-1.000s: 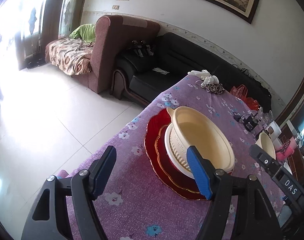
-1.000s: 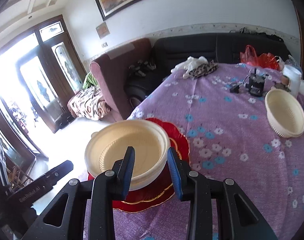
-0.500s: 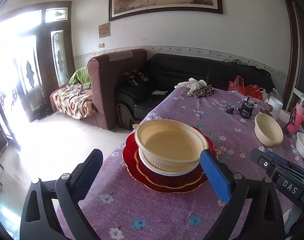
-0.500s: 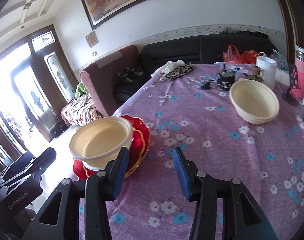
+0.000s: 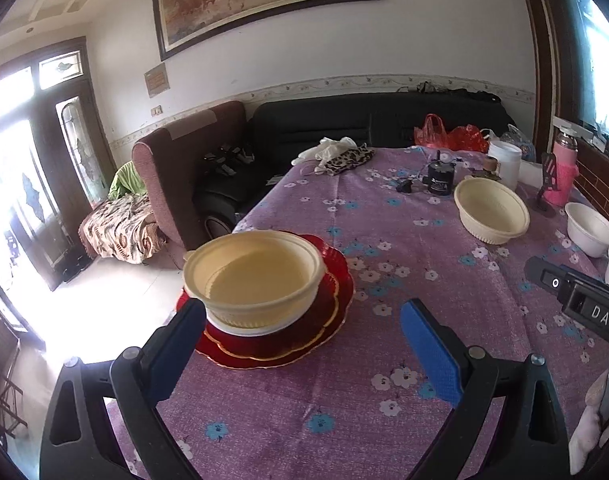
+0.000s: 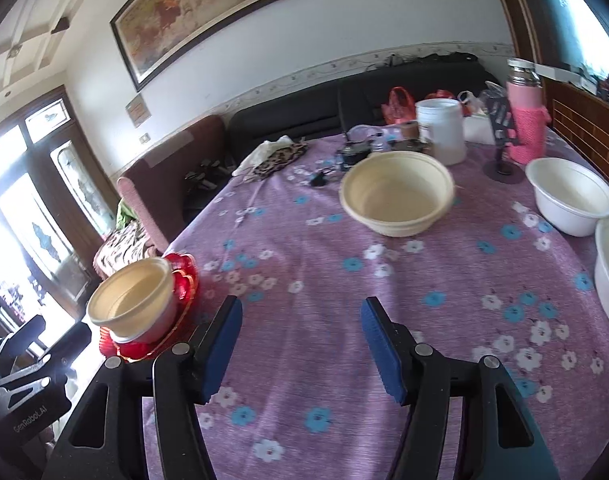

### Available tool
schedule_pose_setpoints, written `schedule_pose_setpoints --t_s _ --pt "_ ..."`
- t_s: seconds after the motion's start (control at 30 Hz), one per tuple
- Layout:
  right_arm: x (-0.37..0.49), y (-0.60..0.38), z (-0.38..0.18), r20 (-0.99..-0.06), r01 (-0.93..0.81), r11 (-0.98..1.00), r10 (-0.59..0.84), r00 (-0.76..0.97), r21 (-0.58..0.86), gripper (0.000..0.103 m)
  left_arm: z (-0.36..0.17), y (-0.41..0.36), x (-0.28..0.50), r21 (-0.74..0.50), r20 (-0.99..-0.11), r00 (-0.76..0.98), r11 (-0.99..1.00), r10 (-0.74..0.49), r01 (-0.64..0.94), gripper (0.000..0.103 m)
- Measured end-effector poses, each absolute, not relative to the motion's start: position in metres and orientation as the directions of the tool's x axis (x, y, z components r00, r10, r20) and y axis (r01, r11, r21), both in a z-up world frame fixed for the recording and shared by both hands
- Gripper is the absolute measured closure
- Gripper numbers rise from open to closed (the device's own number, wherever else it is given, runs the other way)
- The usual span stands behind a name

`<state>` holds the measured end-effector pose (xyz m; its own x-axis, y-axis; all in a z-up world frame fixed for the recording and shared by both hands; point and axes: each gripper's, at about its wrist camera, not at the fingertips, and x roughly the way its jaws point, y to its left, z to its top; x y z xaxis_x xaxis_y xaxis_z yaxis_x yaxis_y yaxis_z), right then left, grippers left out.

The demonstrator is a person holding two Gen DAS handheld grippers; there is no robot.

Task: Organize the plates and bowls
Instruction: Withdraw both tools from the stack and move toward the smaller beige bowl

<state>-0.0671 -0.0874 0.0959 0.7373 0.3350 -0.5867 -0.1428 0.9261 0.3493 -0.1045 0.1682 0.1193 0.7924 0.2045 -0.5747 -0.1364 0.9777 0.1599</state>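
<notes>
- Our left gripper [image 5: 300, 336] stands wide over the cloth [image 5: 384, 216], nothing between its pads.
- Just ahead of its left finger: cream bowl [image 5: 252, 276] on a white dish, stacked on red plates [image 5: 328, 312].
- Our right gripper [image 6: 300, 344] is opening, jaws empty.
- Second cream bowl [image 6: 396, 196] sits well ahead of it; white bowls [image 6: 570, 196] to its right.

Cream bowl [image 5: 252, 276] upright on red plate [image 5: 328, 312]; second bowl [image 6: 396, 196] apart.
</notes>
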Motion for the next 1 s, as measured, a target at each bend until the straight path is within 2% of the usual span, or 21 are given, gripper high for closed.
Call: schedule_pose_setpoints --t_s 0.3,0.57,0.77,1.0 --pt "-0.057 -0.161 0.087 -0.603 -0.008 0.929 0.247 0.758 0.370 0.035 0.105 0.142 -0.090 0.082 -0.657 0.752 0.997 0.058 -0.005 0.005" --pt "-0.036 -0.204 0.081 -0.624 0.091 0.912 0.197 0.756 0.399 0.036 0.098 0.116 -0.068 0.043 -0.702 0.712 0.997 -0.018 0.068 0.005" --pt "-0.016 -0.213 0.086 -0.620 0.117 0.904 0.184 0.763 0.411 0.035 0.112 0.091 -0.048 0.054 -0.680 0.732 0.992 -0.048 0.116 0.005" --pt "0.020 -0.209 0.117 -0.559 0.113 0.887 0.180 0.809 0.448 0.035 0.145 0.072 -0.008 0.026 -0.619 0.781 0.992 -0.080 0.122 0.005"
